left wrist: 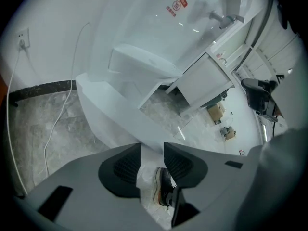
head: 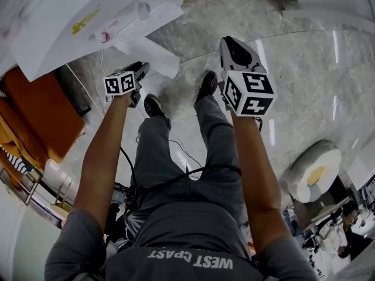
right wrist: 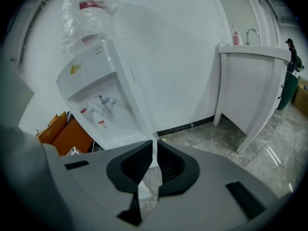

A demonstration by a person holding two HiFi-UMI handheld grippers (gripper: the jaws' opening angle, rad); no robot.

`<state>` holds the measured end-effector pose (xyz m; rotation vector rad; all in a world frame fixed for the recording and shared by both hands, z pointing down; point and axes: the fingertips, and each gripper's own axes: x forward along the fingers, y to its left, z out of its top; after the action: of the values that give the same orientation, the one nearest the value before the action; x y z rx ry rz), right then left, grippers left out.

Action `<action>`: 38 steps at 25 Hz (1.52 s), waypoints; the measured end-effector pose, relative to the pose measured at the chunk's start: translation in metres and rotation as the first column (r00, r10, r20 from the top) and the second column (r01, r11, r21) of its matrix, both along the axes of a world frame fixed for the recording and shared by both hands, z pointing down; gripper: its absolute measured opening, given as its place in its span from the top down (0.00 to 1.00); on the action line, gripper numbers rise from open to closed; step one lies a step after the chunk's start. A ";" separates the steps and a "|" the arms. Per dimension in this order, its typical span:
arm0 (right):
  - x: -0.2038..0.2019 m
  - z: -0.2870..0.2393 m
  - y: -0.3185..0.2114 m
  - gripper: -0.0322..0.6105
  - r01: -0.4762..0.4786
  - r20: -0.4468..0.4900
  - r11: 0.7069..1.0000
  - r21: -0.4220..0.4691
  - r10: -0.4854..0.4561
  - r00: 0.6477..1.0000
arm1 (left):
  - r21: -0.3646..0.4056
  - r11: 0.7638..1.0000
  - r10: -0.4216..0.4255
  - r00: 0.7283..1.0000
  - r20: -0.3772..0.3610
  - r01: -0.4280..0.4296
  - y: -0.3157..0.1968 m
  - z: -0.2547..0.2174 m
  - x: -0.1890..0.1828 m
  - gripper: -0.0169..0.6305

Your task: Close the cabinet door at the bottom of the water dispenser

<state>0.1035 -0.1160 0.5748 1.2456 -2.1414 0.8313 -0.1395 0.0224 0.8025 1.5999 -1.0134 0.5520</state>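
**White door ajar, left jaws at its edge**

Head view: the cabinet door (head: 153,57) juts as a white panel from the foot of the water dispenser (head: 88,22), just ahead of the left gripper (head: 139,70). The right gripper (head: 229,43) hangs well off to the side, above the stone floor (head: 304,81).

Left gripper view: the jaws stand released with a clear gap between them. A white slab, probably the door, runs down to the mouth of that gap, and a shoe (left wrist: 166,189) shows beyond it. Whether either jaw touches the slab cannot be read. To close it well, I would lay one jaw flat on the panel's outer face near its free edge. Then push steadily towards the dispenser body until flush, without pinching.

Right gripper view: the jaws are clenched to a thin slit and grip nothing. The dispenser's front stands ahead and to their left. Its lower cabinet is cut off behind the gripper's own body, so hinge and latch are unseen.
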 end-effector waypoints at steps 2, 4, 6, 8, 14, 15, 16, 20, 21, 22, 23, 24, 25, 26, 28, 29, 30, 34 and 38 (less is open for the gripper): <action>0.006 0.001 -0.001 0.90 -0.009 -0.001 1.000 -0.002 0.009 1.000 | 0.008 1.000 0.003 1.000 -0.009 -0.003 -0.006 -0.001 0.009 0.73; 0.011 0.004 -0.001 0.90 -0.015 0.000 1.000 -0.009 0.015 1.000 | 0.016 1.000 0.000 1.000 -0.008 0.000 -0.012 -0.001 0.013 0.73; 0.016 0.007 -0.005 0.90 -0.021 -0.001 1.000 -0.012 0.021 1.000 | 0.030 1.000 0.000 1.000 -0.005 0.000 -0.024 0.000 0.017 0.73; 0.020 0.008 -0.007 0.90 -0.027 -0.002 1.000 -0.015 0.027 1.000 | 0.044 0.999 0.002 1.000 -0.001 -0.002 -0.034 -0.001 0.021 0.73; 0.034 0.008 -0.011 0.90 -0.039 -0.006 0.999 -0.018 0.039 0.999 | 0.090 0.995 0.025 0.998 0.057 -0.030 -0.055 -0.003 0.028 0.73; 0.036 0.008 -0.012 0.90 -0.041 -0.007 0.999 -0.018 0.041 0.999 | 0.100 0.995 0.021 0.998 0.062 -0.027 -0.060 -0.003 0.028 0.73; 0.038 0.009 -0.013 0.90 -0.043 -0.007 0.999 -0.018 0.043 0.999 | 0.109 0.994 0.015 0.998 0.068 -0.023 -0.064 -0.003 0.028 0.73; 0.045 0.016 -0.016 0.90 -0.045 -0.013 0.999 -0.029 0.045 0.999 | 0.150 0.989 -0.012 0.995 0.095 -0.002 -0.079 -0.002 0.029 0.73; 0.046 0.018 -0.016 0.90 -0.046 -0.014 0.998 -0.032 0.045 0.999 | 0.162 0.987 -0.021 0.994 0.103 0.004 -0.083 -0.002 0.029 0.73; 0.047 0.020 -0.016 0.90 -0.046 -0.014 0.998 -0.035 0.046 0.999 | 0.177 0.984 -0.030 0.993 0.111 0.010 -0.087 -0.002 0.029 0.73; 0.048 0.023 -0.016 0.90 -0.047 -0.015 0.998 -0.038 0.047 0.999 | 0.191 0.981 -0.042 0.992 0.119 0.018 -0.091 -0.002 0.029 0.73; 0.049 0.025 -0.017 0.90 -0.048 -0.015 0.998 -0.040 0.048 0.999 | 0.204 0.978 -0.054 0.991 0.125 0.028 -0.095 -0.002 0.028 0.74; 0.050 0.026 -0.017 0.90 -0.049 -0.016 0.998 -0.042 0.048 0.999 | 0.217 0.975 -0.067 0.989 0.130 0.038 -0.099 -0.001 0.028 0.74; 0.051 0.028 -0.017 0.90 -0.049 -0.017 0.998 -0.044 0.048 0.999 | 0.229 0.972 -0.080 0.988 0.134 0.048 -0.103 -0.001 0.027 0.74; 0.053 0.030 -0.018 0.90 -0.048 -0.020 0.998 -0.045 0.048 0.999 | 0.252 0.965 -0.106 0.984 0.140 0.069 -0.110 -0.002 0.026 0.74; 0.053 0.031 -0.019 0.90 -0.048 -0.021 0.998 -0.045 0.047 0.999 | 0.263 0.962 -0.119 0.983 0.142 0.078 -0.113 -0.002 0.026 0.74; 0.054 0.032 -0.020 0.90 -0.048 -0.022 0.998 -0.045 0.047 0.999 | 0.273 0.958 -0.129 0.981 0.144 0.086 -0.117 -0.002 0.026 0.74; 0.057 0.034 -0.025 0.90 -0.047 -0.027 0.998 -0.044 0.046 0.999 | 0.302 0.948 -0.152 0.975 0.161 0.098 -0.128 -0.003 0.025 0.74; 0.057 0.034 -0.026 0.90 -0.044 -0.027 0.998 -0.044 0.043 0.999 | 0.316 0.941 -0.178 0.971 0.160 0.120 -0.135 -0.007 0.026 0.74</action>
<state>0.1605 -0.1422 0.6083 1.2774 -2.0707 0.8719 -0.1138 -0.1122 0.7959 1.7433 -1.4048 0.4634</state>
